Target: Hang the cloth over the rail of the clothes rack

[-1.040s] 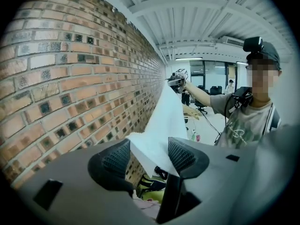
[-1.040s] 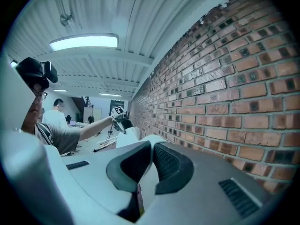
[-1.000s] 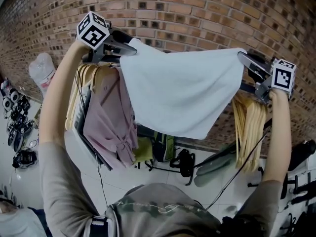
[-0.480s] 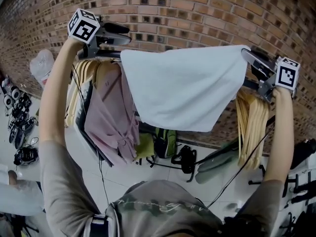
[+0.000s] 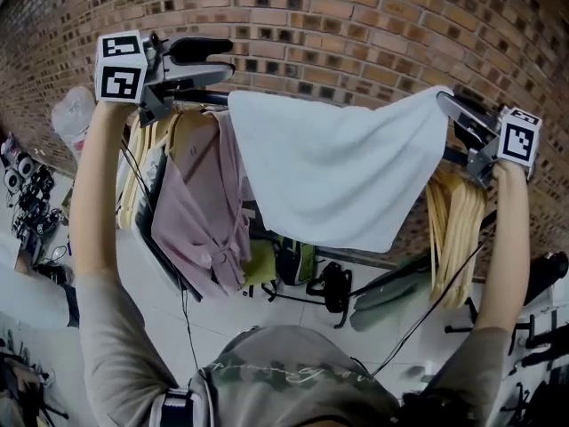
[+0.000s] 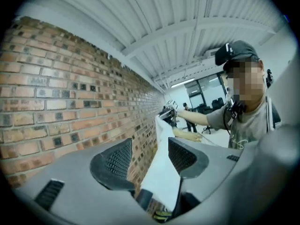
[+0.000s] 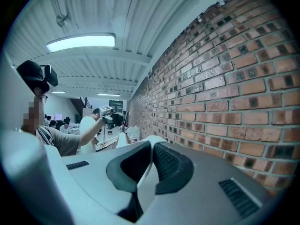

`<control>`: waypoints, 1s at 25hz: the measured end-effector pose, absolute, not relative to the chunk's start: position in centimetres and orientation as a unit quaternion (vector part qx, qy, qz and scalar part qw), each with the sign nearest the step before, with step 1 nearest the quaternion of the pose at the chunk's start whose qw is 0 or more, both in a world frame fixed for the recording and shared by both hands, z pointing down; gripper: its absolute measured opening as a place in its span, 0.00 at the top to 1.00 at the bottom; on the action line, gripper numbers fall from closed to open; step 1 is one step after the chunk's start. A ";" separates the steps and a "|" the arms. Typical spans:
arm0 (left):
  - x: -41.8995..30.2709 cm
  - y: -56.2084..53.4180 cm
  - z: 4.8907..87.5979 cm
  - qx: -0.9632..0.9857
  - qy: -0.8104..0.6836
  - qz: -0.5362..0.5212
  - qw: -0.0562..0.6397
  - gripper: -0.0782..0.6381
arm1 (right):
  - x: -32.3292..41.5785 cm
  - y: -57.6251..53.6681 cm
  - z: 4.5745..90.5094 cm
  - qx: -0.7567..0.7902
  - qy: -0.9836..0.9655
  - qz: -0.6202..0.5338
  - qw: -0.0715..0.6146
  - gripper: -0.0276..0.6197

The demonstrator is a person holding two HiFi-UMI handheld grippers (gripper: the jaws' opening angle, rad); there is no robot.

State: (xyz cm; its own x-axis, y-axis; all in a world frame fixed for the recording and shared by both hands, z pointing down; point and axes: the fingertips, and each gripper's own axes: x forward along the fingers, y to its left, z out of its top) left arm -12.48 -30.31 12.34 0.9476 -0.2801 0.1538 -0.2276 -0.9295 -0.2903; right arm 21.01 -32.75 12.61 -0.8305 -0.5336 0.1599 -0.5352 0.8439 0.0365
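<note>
Above the clothes rack, against the brick wall (image 5: 356, 25): holds the white cloth (image 5: 338, 167) spread wide along the line of the dark rail (image 5: 203, 100), between a pink shirt (image 5: 200, 212) on its hanger at one end and a bunch of wooden hangers (image 5: 453, 229) at the other; shows the right gripper (image 5: 449, 112) clamped on the cloth's far top corner, pads (image 7: 161, 161) pressed together with only the thin fabric (image 7: 151, 139) between them, keeping that corner raised; shows the left gripper (image 5: 222, 60) with jaws well apart and gripping nothing, poised just above the cloth's near top corner; from its own view (image 6: 150, 146), lets the cloth's edge (image 6: 161, 172) be seen through the gap, running away toward the other gripper, close to one pad (image 6: 182, 156) but not pinched; looks, on that side, as if the corner rests at or on the rail, though cannot be told for sure from the head view whether the fabric truly folds over it or merely lies against it; seems about halfway along as a judgement: near end apparently placed and free, most of the fabric hanging down the front; leaves the right corner to be lowered over the rail and let go, and perhaps some fabric to be drawn across so that the cloth balances and does not slide off.
</note>
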 end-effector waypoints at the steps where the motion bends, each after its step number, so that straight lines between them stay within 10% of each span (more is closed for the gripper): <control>1: -12.3 -28.7 11.8 -0.980 0.119 -0.068 0.142 0.54 | 21.0 -32.8 12.6 0.280 -0.956 0.003 0.083 0.93; 12: -12.9 -22.4 20.2 -0.982 0.096 0.161 -0.026 0.54 | 21.1 -32.0 12.3 0.279 -0.957 -0.004 0.073 0.93; 25: -11.2 -33.3 35.8 -0.967 0.212 0.038 -0.139 0.54 | 20.5 -31.7 12.2 0.276 -0.958 -0.008 0.073 0.93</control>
